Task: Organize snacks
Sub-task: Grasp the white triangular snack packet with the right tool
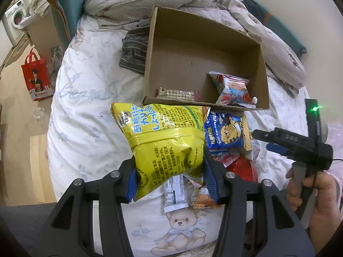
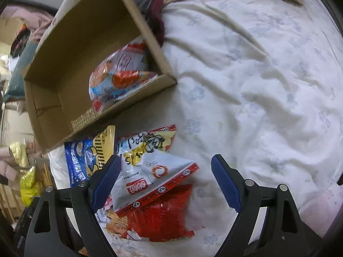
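Note:
My left gripper [image 1: 169, 171] is shut on a yellow chip bag [image 1: 165, 137] and holds it above the bed, just in front of the cardboard box [image 1: 169, 55]. The box holds a pale blue snack packet [image 1: 232, 90] in its right compartment and a flat biscuit pack [image 1: 176, 93] at the front wall. A pile of snacks lies on the sheet: a blue packet [image 1: 225, 135], a red packet [image 1: 242, 168]. My right gripper [image 2: 165, 184] is open above that pile, over a white and red packet [image 2: 154, 180] and a red packet [image 2: 163, 216]. The box [image 2: 64, 49] shows at upper left.
A crumpled quilt [image 1: 193, 0] lies behind the box, with striped cloth [image 1: 134, 49] at its left. The bed's left edge drops to the floor, where a red tote bag [image 1: 36, 75] stands. Bare white sheet [image 2: 257, 85] spreads right of the pile.

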Available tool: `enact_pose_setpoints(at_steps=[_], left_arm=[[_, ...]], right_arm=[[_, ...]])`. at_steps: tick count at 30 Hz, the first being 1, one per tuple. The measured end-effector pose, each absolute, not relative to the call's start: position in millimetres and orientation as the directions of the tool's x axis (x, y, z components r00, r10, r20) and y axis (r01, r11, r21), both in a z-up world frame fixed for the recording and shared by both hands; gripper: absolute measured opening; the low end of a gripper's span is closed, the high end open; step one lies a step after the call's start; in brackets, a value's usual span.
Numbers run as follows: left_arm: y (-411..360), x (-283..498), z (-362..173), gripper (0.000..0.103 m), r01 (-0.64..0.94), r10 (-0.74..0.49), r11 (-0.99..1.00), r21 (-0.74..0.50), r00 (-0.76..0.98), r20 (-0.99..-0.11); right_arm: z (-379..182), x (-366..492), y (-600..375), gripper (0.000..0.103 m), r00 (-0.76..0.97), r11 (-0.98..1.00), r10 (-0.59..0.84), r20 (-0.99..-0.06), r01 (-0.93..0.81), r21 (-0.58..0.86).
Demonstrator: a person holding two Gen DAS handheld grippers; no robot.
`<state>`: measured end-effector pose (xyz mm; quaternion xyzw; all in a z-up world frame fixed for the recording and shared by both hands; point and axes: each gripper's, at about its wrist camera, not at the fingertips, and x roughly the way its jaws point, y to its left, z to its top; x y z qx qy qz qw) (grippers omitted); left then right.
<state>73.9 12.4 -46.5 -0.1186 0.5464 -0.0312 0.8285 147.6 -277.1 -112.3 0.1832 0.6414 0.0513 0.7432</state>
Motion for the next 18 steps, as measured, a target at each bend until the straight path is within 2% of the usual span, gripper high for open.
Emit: enact_pose_setpoints(at_steps=[14,16,18], left_arm=[[13,75,-54,0.048,-0.096,-0.179,0.968,-0.232,0.383,-0.906],[13,75,-55,0.048,-0.097,-0.168,0.971,-0.220,0.385,-0.907],[13,75,-58,0.048,-0.101,-0.155,0.973,-0.208,0.384,-0.910]], right_arm=[[-145,154,-245,0.089,0.068,0.922,0.372,-0.926,0.089,0.377],[-148,155,-244,0.087,0.067,0.915,0.389,-0.919,0.085,0.394],[-149,157,-243,0.067,0.062,0.903,0.421,-0.905,0.072,0.425]])
